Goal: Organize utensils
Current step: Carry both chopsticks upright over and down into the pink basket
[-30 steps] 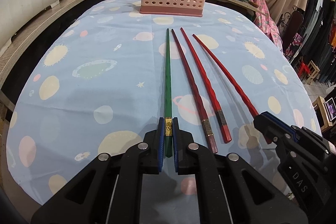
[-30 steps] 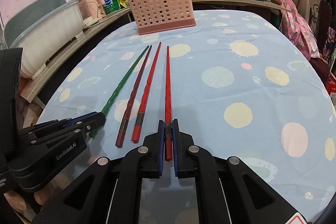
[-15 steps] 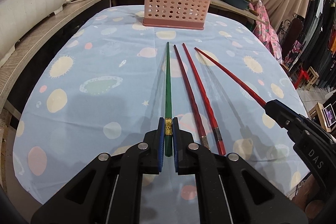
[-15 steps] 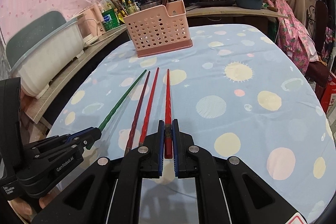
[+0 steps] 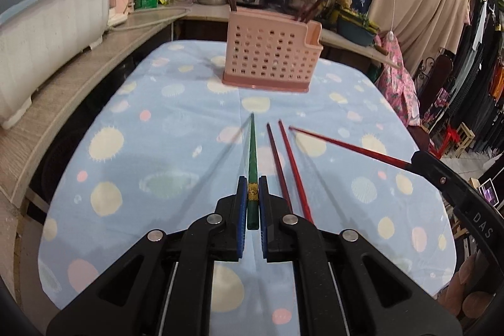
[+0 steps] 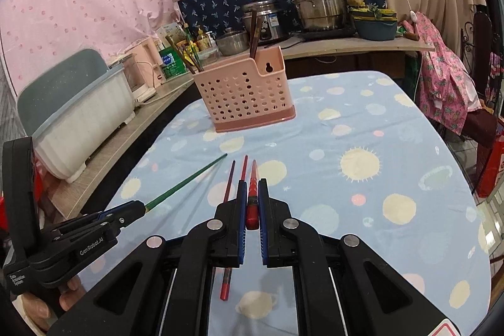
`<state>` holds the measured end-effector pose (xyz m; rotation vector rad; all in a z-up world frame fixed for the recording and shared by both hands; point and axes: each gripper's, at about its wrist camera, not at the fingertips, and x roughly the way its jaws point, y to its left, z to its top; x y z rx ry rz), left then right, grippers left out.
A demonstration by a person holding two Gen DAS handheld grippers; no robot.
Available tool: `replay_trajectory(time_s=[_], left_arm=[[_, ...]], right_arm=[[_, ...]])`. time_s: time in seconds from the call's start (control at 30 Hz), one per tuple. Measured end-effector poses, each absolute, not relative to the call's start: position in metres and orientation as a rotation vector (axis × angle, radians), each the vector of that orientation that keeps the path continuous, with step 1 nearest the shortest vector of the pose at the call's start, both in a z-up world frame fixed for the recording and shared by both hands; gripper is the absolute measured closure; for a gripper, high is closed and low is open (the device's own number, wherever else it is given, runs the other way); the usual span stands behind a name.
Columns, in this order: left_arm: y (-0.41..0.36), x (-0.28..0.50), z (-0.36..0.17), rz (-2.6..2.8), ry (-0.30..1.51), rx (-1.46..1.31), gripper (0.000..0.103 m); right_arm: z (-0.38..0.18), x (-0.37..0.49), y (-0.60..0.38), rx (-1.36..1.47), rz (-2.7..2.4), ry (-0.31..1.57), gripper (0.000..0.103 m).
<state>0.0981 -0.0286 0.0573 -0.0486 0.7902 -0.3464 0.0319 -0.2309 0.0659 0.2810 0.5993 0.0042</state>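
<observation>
My left gripper (image 5: 252,192) is shut on the thick end of a green chopstick (image 5: 252,153), which hangs above the cloth and points toward a pink perforated utensil basket (image 5: 271,52). My right gripper (image 6: 252,194) is shut on a bright red chopstick (image 6: 252,178), also off the table. Two more red chopsticks (image 5: 285,159) lie side by side on the blue spotted tablecloth (image 5: 126,128) between the held ones. In the right wrist view the left gripper (image 6: 138,208) holds the green chopstick (image 6: 189,181) at lower left. The basket (image 6: 245,90) holds several dark chopsticks.
A white and grey tub (image 6: 75,109) stands on the wooden counter (image 5: 63,90) to the left. Steel pots (image 6: 318,2), bottles and a blue bowl line the back shelf. Clothes hang at the right beside the table edge (image 5: 441,210).
Both grippers have risen with their chopsticks, lifting the green and the bright red one off the cloth. The two other red chopsticks stay where they lay.
</observation>
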Motion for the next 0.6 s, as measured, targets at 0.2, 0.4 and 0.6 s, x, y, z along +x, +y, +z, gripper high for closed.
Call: replay_trajectory(time_s=[0.2, 0.4, 0.6], left_arm=[[-0.029, 0.115, 0.082, -0.347, 0.740, -0.058, 0.096], [-0.035, 0.131, 0.100, -0.353, 0.708, -0.057, 0.096], [-0.039, 0.145, 0.119, -0.359, 0.681, -0.061, 0.096]], right_arm=[[0.097, 0.045, -0.231, 0.265, 0.000, 0.533, 0.096], [0.118, 0.057, -0.230, 0.257, -0.003, 0.487, 0.096], [0.139, 0.069, -0.231, 0.248, -0.003, 0.448, 0.096]])
